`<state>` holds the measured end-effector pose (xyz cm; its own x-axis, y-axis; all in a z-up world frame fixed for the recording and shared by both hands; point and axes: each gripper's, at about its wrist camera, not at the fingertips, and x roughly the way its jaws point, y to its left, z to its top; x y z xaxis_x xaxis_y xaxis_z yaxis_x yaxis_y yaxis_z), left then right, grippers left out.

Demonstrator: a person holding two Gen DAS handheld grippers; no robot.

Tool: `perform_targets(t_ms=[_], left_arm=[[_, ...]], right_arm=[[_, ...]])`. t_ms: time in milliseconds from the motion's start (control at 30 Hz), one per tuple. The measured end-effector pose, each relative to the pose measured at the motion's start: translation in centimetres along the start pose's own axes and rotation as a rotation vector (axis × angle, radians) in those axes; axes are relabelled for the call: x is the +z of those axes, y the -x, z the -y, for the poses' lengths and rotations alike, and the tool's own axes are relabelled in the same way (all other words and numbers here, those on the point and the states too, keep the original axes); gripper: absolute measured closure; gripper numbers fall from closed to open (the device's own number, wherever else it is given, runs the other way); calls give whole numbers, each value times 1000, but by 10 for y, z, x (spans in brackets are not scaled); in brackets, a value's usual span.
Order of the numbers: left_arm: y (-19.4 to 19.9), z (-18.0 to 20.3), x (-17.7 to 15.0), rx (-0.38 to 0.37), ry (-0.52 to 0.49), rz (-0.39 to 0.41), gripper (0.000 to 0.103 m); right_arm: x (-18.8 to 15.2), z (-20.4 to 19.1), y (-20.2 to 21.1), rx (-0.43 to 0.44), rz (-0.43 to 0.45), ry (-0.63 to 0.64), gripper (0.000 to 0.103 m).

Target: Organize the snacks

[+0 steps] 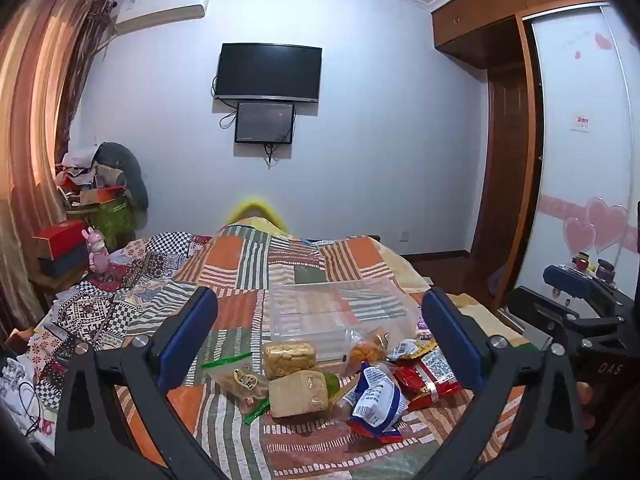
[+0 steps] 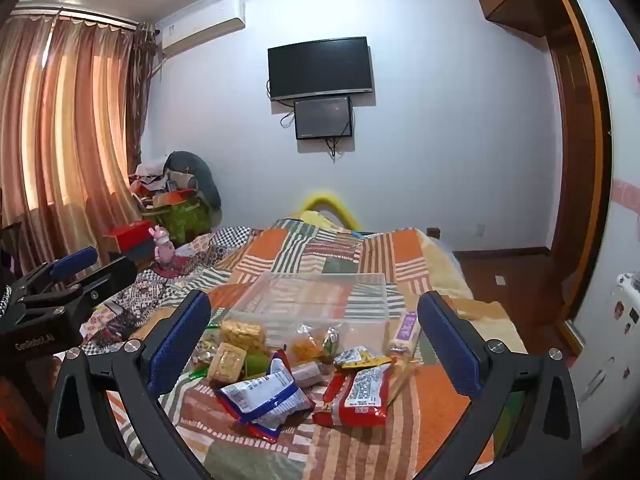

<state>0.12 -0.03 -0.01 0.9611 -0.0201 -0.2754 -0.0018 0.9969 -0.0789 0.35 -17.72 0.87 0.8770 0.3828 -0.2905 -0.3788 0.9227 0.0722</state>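
Observation:
A pile of snack packets lies on the patchwork bed cover: two yellow cracker packs (image 1: 298, 394) (image 2: 226, 362), a blue-and-white bag (image 1: 376, 400) (image 2: 266, 400), a red packet (image 1: 426, 376) (image 2: 360, 396) and a purple-labelled bar (image 2: 406, 332). An empty clear plastic box (image 1: 332, 312) (image 2: 316, 300) stands just behind the pile. My left gripper (image 1: 320, 332) is open and empty above the pile's left side. My right gripper (image 2: 314, 332) is open and empty above the pile's right side. Each gripper shows at the edge of the other's view (image 1: 576, 292) (image 2: 80, 272).
The bed cover (image 1: 248, 272) runs back to a yellow footboard (image 2: 326, 202). A cluttered stand with boxes and a pink toy (image 2: 162, 246) is at the left by the curtains. A wardrobe (image 1: 568, 160) and wood floor lie to the right.

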Motion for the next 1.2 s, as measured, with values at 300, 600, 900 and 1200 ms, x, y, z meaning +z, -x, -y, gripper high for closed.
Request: perform_targets(t_ms=[300,600,900,1200], left_arm=[[2,-3,2,18,10,24,0],[4,-2,2,10,8,25,0],[4,-2,1,1,8,25,0],[5,-1,2,-3,9,26,0]], right_arm=[[8,-4,8,8,6,3,0],[3,-5,5,2,22,13,0],[3,-5,6,5,31,11,0],[4,-7,9,5,42,7,0]])
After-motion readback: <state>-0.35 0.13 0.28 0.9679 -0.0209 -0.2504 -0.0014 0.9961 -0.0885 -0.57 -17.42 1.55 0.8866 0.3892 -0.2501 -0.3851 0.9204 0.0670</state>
